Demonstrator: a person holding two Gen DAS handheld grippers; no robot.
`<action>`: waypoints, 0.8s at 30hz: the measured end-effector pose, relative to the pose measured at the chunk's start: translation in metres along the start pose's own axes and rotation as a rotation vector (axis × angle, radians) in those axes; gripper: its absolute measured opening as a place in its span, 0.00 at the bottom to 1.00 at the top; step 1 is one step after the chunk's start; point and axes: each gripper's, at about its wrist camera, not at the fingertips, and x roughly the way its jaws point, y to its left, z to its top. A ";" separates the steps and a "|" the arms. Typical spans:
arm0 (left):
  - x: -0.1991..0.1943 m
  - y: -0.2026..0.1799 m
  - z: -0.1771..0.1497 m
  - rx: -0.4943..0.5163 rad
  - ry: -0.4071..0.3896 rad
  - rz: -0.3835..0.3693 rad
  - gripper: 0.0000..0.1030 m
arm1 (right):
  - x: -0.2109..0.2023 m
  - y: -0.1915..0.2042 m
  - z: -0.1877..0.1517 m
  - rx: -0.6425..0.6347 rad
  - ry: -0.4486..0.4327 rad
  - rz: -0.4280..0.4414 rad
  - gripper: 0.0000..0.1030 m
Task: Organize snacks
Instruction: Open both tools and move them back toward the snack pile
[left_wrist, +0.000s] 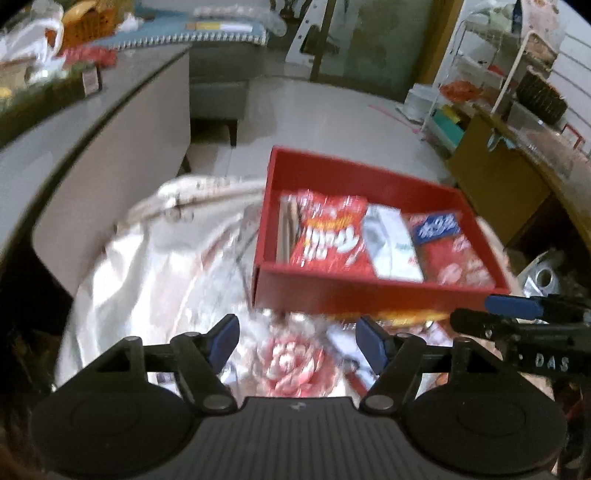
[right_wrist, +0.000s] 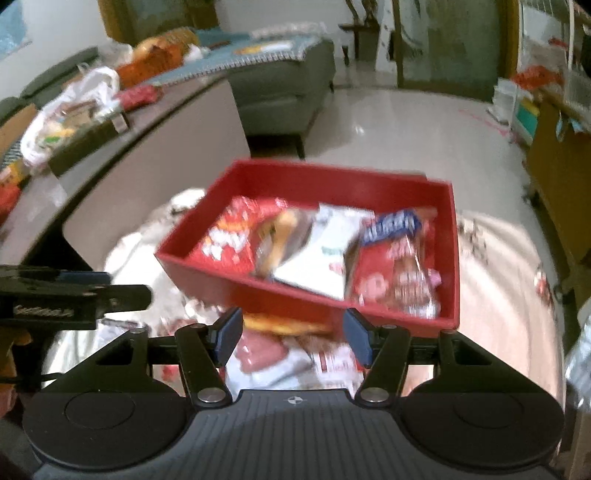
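Observation:
A red box (left_wrist: 373, 295) stands on a round table with a white cloth. Inside lie a red snack bag (left_wrist: 328, 236), a white packet (left_wrist: 391, 243) and a red packet with a blue label (left_wrist: 443, 236). My left gripper (left_wrist: 297, 343) hovers open before the box's near wall, above a loose red-and-white packet (left_wrist: 291, 365). In the right wrist view the same box (right_wrist: 332, 177) holds the packets, and my right gripper (right_wrist: 293, 339) is open over an orange packet (right_wrist: 284, 325) and a red-and-white one (right_wrist: 266, 356). Nothing is gripped. Both views are blurred.
The white tablecloth (left_wrist: 140, 266) covers the table. A grey sideboard (right_wrist: 155, 147) with bags stands to the left, a green sofa (right_wrist: 288, 92) behind it. A wire shelf rack (left_wrist: 480, 74) and a wooden table (left_wrist: 498, 177) stand at the right. Each gripper's side shows in the other's view.

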 end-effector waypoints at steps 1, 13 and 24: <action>0.006 0.002 -0.002 -0.011 0.016 -0.015 0.61 | 0.007 -0.004 0.000 0.020 0.014 -0.001 0.66; 0.018 0.002 0.012 -0.035 0.022 -0.096 0.61 | 0.081 0.020 -0.010 -0.068 0.108 0.149 0.74; 0.017 0.014 0.010 -0.033 0.062 -0.125 0.62 | 0.053 0.084 -0.069 -0.366 0.252 0.273 0.74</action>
